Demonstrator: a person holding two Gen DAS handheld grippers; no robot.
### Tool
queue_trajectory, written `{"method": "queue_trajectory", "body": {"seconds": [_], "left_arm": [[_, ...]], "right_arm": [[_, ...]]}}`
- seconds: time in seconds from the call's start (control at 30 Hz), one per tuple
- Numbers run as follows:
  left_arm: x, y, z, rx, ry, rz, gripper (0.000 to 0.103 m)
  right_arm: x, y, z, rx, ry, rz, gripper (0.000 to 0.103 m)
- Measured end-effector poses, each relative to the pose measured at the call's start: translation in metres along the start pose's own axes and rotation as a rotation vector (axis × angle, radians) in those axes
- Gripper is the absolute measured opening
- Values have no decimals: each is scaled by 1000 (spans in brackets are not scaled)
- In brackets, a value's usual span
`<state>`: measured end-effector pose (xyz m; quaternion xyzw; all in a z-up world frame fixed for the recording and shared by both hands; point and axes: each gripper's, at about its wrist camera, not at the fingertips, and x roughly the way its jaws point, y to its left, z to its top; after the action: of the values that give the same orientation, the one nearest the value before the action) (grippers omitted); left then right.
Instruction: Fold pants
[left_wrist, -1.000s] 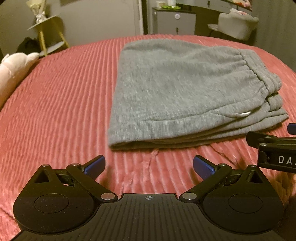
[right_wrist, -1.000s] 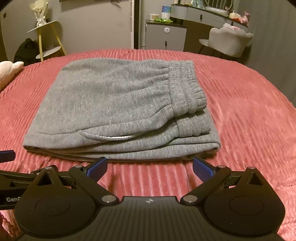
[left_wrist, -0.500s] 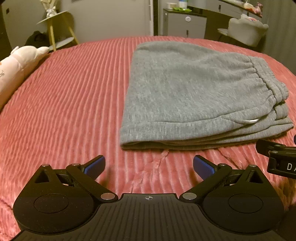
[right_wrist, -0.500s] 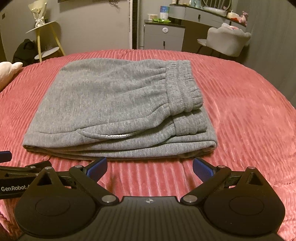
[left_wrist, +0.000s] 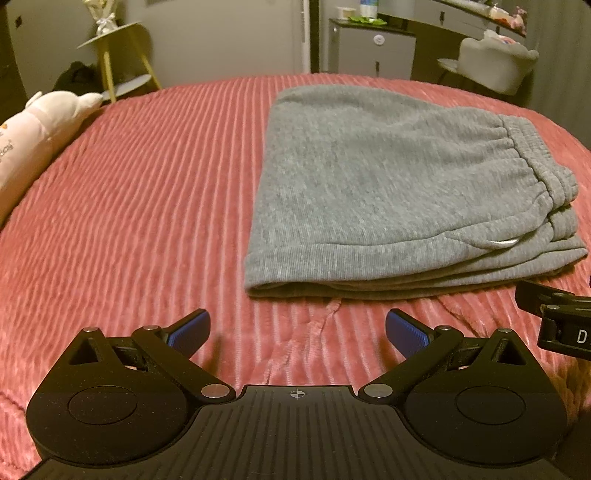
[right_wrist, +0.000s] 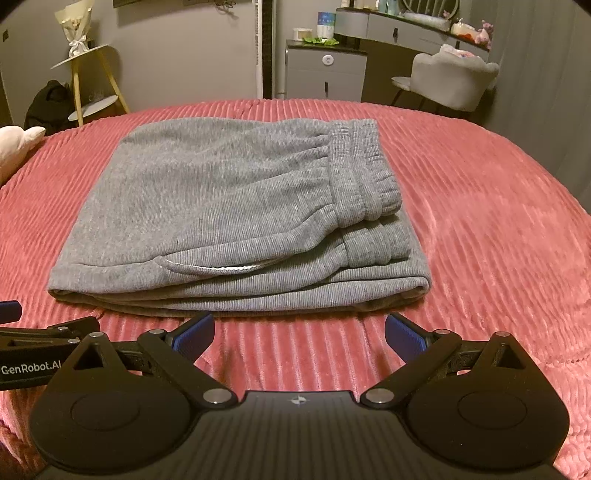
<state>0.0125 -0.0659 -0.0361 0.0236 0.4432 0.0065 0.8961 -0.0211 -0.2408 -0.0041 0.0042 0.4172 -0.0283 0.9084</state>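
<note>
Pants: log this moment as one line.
pants: folded, flat on bedspread | left gripper: open, empty, short of pants | right gripper: open, empty, near front edge

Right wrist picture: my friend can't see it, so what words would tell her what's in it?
Grey pants lie folded in a neat stack on a pink ribbed bedspread, waistband to the right. The open right gripper hovers just in front of the stack, touching nothing, with the left gripper at the left edge. Behind the bed stand a grey chair and cabinet.
</note>
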Motion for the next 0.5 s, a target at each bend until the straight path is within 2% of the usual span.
{"method": "queue_trajectory", "body": {"seconds": [0.5], "left_arm": [[1,-1,0,-5,5,3,103]], "right_arm": [[1,-2,0,17,7,12,99]]}}
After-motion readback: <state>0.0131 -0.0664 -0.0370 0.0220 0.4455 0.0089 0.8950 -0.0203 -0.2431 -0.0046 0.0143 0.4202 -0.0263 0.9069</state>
